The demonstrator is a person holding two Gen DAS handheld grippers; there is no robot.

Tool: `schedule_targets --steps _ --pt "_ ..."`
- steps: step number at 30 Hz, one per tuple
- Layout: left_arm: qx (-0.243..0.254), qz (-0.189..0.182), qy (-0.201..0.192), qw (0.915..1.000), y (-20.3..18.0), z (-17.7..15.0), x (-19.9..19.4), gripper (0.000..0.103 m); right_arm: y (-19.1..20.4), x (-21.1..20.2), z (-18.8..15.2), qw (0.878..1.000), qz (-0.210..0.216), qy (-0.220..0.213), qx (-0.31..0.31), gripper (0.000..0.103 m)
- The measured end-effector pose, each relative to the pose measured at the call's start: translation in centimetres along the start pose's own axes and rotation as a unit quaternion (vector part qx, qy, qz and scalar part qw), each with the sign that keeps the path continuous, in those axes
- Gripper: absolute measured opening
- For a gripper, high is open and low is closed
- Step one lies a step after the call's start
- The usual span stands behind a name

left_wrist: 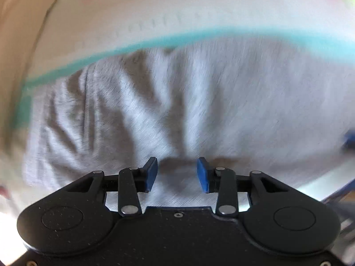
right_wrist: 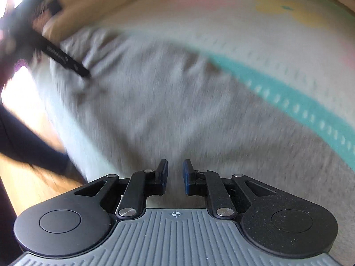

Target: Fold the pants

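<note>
Low over grey pants [left_wrist: 155, 102], left tongs [left_wrist: 177, 175] spread, right tongs [right_wrist: 175, 176] narrowly parted, both blurred.

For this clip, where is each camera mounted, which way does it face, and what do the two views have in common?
Left wrist: sits on the left gripper, looking forward and down along its jaws, which stand apart, at wrinkled grey pants on a pale mat with a teal stripe.
Right wrist: sits on the right gripper, jaws narrowly apart, facing the same pants; the left gripper and a dark sleeve show at left.
Shared: the pants, mat and teal stripe; both are motion-blurred.
</note>
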State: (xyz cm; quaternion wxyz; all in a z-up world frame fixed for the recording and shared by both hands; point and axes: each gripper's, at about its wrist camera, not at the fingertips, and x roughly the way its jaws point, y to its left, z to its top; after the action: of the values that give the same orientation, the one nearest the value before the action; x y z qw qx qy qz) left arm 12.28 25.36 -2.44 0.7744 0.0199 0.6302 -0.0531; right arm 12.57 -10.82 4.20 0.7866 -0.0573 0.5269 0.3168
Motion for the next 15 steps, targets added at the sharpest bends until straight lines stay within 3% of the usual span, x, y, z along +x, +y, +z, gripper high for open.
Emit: schedule_targets --steps 3,7,10,13,15 --pt "-0.105 -0.030 -0.043 0.9931 1.7 2.1 -1.0 0.053 -1.1 -0.8 3.6 0.998 0.016 -0.042 0.037 0.025" --pt "-0.155 -0.007 -0.048 0.9867 1.8 4.1 0.0 0.053 -2.4 0.2 8.0 0.996 0.030 -0.065 0.058 0.031" --pt "-0.161 -0.021 -0.032 0.9862 0.9 4.4 1.4 0.053 -3.8 2.9 10.5 0.992 0.053 -0.060 0.097 0.039" --pt "-0.123 -0.009 0.000 0.9924 -0.9 3.8 3.2 0.053 -5.9 5.9 12.0 0.983 0.076 -0.042 0.160 0.039" --pt "-0.096 0.003 -0.008 0.9953 -1.8 2.9 3.5 0.054 -6.9 7.5 12.0 0.977 0.078 -0.031 0.196 0.039"
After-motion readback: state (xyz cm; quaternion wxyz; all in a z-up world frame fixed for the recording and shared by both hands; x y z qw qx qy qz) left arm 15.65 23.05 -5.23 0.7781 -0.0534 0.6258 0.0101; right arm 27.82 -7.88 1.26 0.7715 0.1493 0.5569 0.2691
